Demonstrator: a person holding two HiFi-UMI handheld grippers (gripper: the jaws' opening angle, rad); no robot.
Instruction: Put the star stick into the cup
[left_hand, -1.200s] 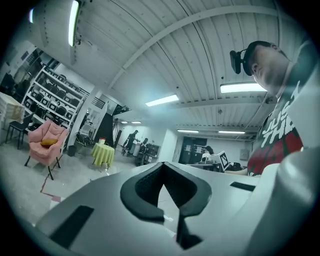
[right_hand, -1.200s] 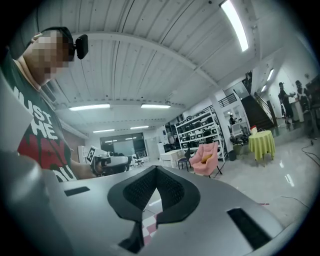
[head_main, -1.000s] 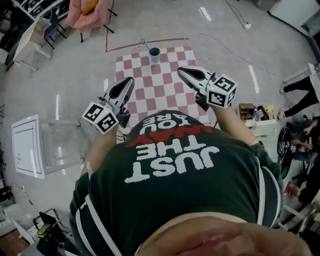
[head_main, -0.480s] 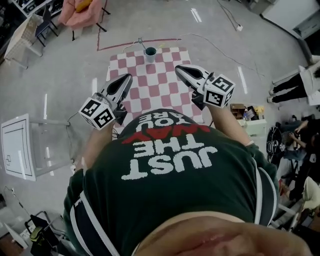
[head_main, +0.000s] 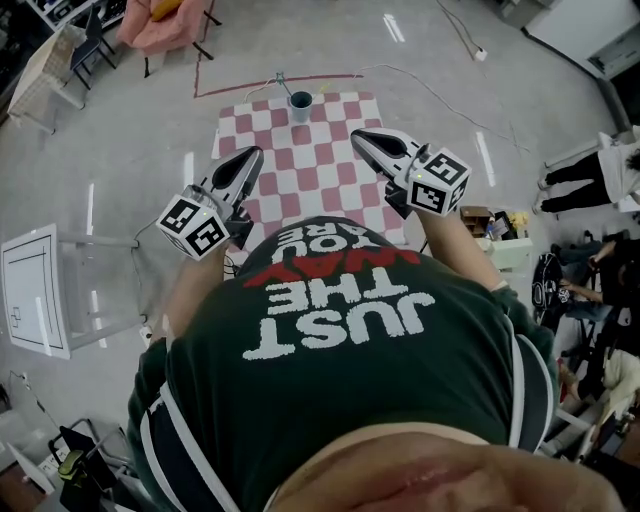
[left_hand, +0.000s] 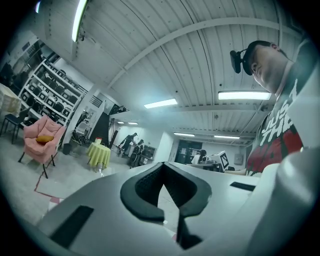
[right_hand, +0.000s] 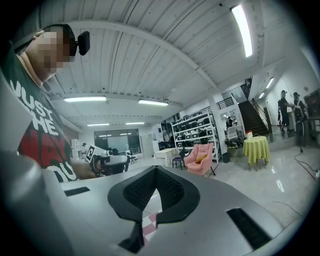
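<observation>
A small blue cup (head_main: 300, 100) stands at the far edge of a pink-and-white checkered mat (head_main: 320, 170) on the floor. A thin stick-like thing (head_main: 282, 80) lies just beyond the cup to its left, too small to make out. My left gripper (head_main: 254, 155) is held at chest height over the mat's near left side, shut and empty. My right gripper (head_main: 357, 136) hovers over the near right side, also shut with nothing in it. In the gripper views the left gripper (left_hand: 170, 212) and the right gripper (right_hand: 149, 210) show dark pads meeting, pointing out across the room.
A red tape line (head_main: 240, 88) runs past the mat's far edge. A pink armchair (head_main: 160, 20) stands far left, a white framed panel (head_main: 35, 290) at left. A small stand with items (head_main: 495, 220) and people (head_main: 600, 170) are at right.
The view has shifted a little, so mat and cup sit slightly higher and further left in the picture. Both grippers hold the same pose, still shut.
</observation>
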